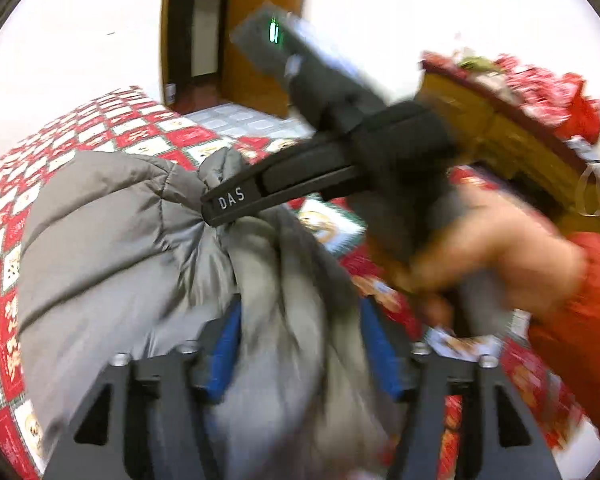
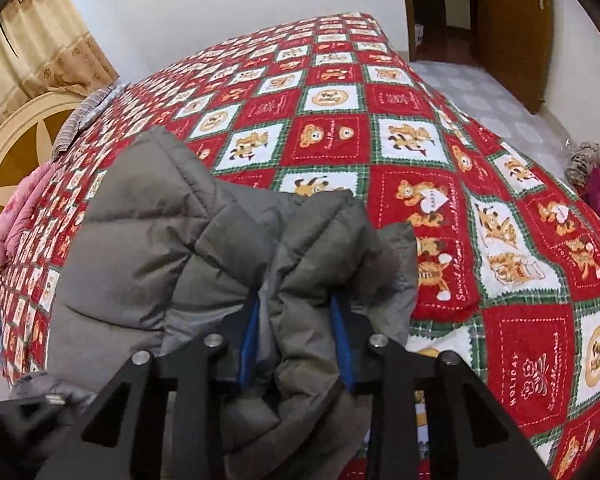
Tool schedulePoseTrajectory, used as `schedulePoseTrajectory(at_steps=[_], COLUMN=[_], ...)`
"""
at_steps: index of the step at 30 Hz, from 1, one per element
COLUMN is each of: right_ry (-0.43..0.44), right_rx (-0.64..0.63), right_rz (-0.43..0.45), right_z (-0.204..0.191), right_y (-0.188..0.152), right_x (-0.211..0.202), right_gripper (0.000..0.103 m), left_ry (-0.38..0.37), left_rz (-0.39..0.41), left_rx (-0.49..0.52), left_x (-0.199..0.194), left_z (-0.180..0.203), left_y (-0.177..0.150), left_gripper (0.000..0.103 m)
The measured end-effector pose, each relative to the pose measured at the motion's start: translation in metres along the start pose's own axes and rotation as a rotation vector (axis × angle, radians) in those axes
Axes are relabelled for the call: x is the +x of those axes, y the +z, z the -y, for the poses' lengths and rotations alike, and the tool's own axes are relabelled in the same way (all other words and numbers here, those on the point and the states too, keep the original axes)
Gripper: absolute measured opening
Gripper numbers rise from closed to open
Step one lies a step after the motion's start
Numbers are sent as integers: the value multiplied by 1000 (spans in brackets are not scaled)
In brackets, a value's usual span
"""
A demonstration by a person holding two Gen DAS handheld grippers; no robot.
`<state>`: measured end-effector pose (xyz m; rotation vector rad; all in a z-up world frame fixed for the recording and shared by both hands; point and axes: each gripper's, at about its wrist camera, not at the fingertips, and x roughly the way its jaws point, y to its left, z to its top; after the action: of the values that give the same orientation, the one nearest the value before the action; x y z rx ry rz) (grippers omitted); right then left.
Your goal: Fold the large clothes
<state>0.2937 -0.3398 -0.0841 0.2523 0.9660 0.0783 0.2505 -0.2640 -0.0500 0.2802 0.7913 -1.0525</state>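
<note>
Left gripper [image 1: 300,344]: I see it angled down over the bed, jaws spread wide; grey jacket [image 1: 112,248] fabric bunches loosely between the blue pads [image 1: 226,344], not pinched. Released.
Right gripper [image 2: 296,340]: pointed down, jaws clenched on a puffy fold of the jacket [image 2: 188,240]; pads [image 2: 249,340] press into it.
Right hand [image 1: 496,256]: red sleeve, blurred, crossing the left camera's view and blocking its right side.
Jacket: heaped on the red patchwork quilt [image 2: 400,128], near the bed's edge.
Surroundings: headboard [image 2: 16,148], curtain [image 2: 40,40], wooden door [image 2: 512,28].
</note>
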Motion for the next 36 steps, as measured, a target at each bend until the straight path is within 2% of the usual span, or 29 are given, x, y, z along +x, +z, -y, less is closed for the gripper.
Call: schedulePoseTrajectory(at_steps=[4, 6, 7, 9, 11, 14, 18, 20, 21, 27, 31, 36], right_ry=[-23, -38, -39, -32, -25, 4, 32, 40, 44, 91, 73, 48], right_rx=[6, 2, 6, 19, 31, 55, 88, 93, 96, 142, 131, 121], right_rz=[31, 48, 58, 79, 94, 101, 99, 97, 95, 58, 56, 53], right_z=[-2, -3, -3, -1, 2, 9, 17, 20, 22, 41, 39, 36], right_y=[-5, -7, -10, -16, -23, -28, -27, -26, -25, -24, -24, -24], right_x=[-2, -4, -4, -7, -10, -14, -11, -9, -7, 7, 13, 14], right_gripper=[34, 33, 33, 33, 32, 32, 32, 32, 32, 32, 32, 32], left_ry=[-71, -73, -59, 36, 136, 262, 252, 254, 289, 408, 425, 448], left_rz=[28, 74, 99, 154, 186, 142, 66, 47, 37, 16, 16, -18], left_rx=[-15, -47, -70, -147, -225, -290, -333, -305, -286, -225, -251, -222], left_x=[-57, -86, -95, -112, -112, -77, -11, 12, 22, 59, 77, 95], left_z=[-18, -38, -49, -85, -123, -169, -175, -167, -157, -143, -153, -153], left_y=[-7, -3, 1, 14, 25, 48, 60, 58, 55, 44, 37, 33], left_gripper=[65, 65, 66, 79, 80, 80, 80, 80, 80, 82, 87, 89])
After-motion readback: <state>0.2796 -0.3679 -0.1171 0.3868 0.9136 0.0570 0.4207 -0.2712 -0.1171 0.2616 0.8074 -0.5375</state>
